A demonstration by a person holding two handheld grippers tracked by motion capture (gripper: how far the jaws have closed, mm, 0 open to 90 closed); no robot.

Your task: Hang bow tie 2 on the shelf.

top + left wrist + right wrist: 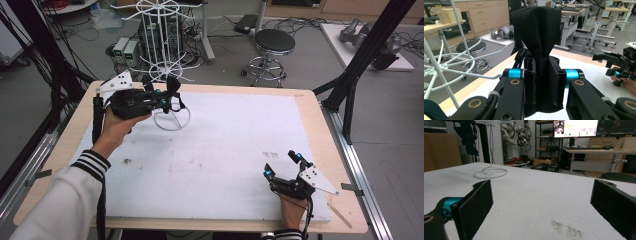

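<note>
The black cloth [536, 32] clamped in the left hand-held gripper [543, 85] looked like a matt, finely woven fabric, soft and creased where it was pinched. That gripper's pads [556, 82] were dull black and slightly fuzzy, its arms smooth black plastic with glossy blue metal sleeves and brass-coloured rivets. The right hand-held gripper [541, 205] showed pads [477, 205] of coarse, matt black foam-like texture. The table [310, 107] had a pale wood rim, smooth and lightly satin, carrying a white sheet [225, 145] that looked rough, chalky and smudged. The white stand [165, 45] was thin wire with a glossy painted coat.
</note>
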